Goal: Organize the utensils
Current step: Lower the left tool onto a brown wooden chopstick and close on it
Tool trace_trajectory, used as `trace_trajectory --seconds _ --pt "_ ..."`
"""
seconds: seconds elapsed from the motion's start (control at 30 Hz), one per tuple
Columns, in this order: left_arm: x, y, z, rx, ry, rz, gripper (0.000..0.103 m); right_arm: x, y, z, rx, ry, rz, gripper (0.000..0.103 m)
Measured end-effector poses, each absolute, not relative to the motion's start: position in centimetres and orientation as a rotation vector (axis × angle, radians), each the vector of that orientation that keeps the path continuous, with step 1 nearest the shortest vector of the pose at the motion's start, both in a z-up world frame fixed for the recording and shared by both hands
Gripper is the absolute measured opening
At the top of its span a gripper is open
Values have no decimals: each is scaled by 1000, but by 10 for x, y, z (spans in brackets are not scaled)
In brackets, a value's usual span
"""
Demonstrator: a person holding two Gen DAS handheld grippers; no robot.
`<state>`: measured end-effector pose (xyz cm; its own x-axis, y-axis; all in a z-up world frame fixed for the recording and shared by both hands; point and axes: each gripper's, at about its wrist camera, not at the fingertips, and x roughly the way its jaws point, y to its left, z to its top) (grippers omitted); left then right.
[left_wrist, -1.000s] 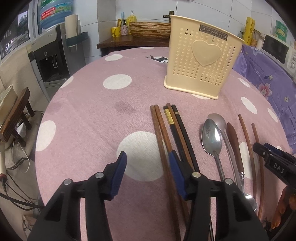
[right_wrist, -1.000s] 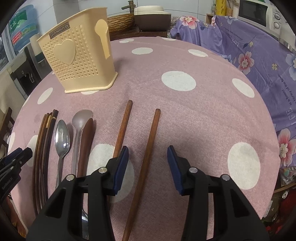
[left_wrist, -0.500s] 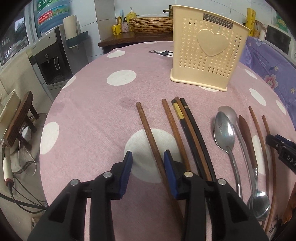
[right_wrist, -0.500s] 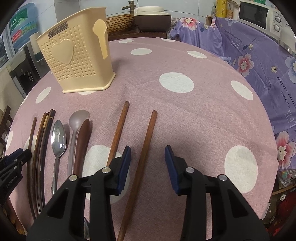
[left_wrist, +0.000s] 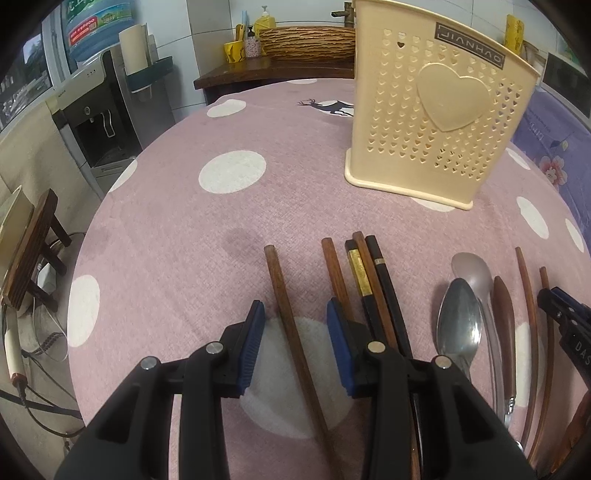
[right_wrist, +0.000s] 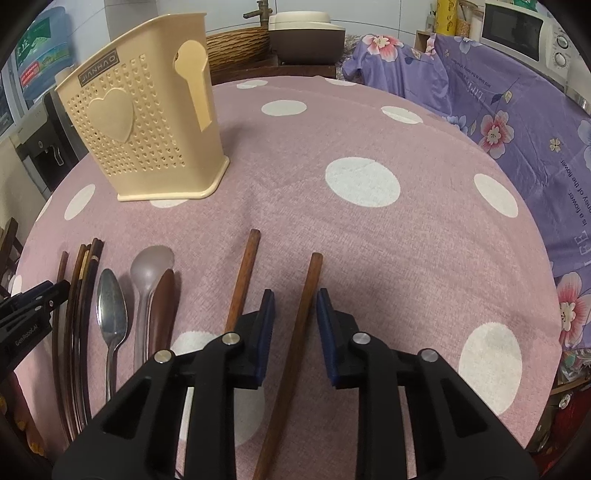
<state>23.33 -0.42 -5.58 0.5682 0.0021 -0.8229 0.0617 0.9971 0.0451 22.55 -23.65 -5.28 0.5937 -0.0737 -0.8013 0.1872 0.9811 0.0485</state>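
Note:
In the left wrist view my left gripper [left_wrist: 295,326] is open, its blue pads either side of a brown wooden chopstick [left_wrist: 282,291] lying on the pink dotted cloth, with a gap on both sides. More chopsticks [left_wrist: 369,284] and two spoons [left_wrist: 460,325] lie to its right. In the right wrist view my right gripper [right_wrist: 295,323] is closing around another brown chopstick [right_wrist: 308,295], and its pads are still clear of the wood. A second chopstick [right_wrist: 243,277] lies just left of it. The beige perforated utensil holder [left_wrist: 436,122] [right_wrist: 147,129] stands upright farther back.
The round table's edge [left_wrist: 92,229] drops off to the left, above a wooden stool [left_wrist: 29,251] and a water dispenser [left_wrist: 96,122]. A purple flowered cloth [right_wrist: 498,110] and a microwave [right_wrist: 524,33] lie to the right. Each gripper's tip shows in the other's view.
The leftmost chopstick has slid left, apart from the bunch, and the left gripper's jaws have narrowed around it. The right gripper's jaws have narrowed around its chopstick.

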Motion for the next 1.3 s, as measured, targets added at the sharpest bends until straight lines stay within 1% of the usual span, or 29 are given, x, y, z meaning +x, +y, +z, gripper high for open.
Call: trace_trajectory --seconds 0.4,0.8,0.93,1.03,1.13,1.2,1.27,1.3 --pt "230 -3 -57 71 936 -48 35 226 -234 -54 100 918 -147 22" --pt "225 -3 -57 75 915 -42 37 225 -233 -55 93 912 -139 22" --pt "225 -1 -58 64 915 -24 42 225 -234 -55 93 910 -135 22" --pt "226 0 -58 67 907 -29 43 225 -233 -55 90 908 -136 22" --pt "226 0 -58 70 907 -36 41 225 -233 -55 84 907 -137 22" --pt "226 -2 -57 77 909 -46 36 225 -232 -55 82 907 -136 22" --pt "225 -5 -57 87 909 -58 28 224 -232 -55 84 905 -135 21" --pt "225 -6 -57 89 909 -58 27 224 -232 -55 82 907 -136 19"
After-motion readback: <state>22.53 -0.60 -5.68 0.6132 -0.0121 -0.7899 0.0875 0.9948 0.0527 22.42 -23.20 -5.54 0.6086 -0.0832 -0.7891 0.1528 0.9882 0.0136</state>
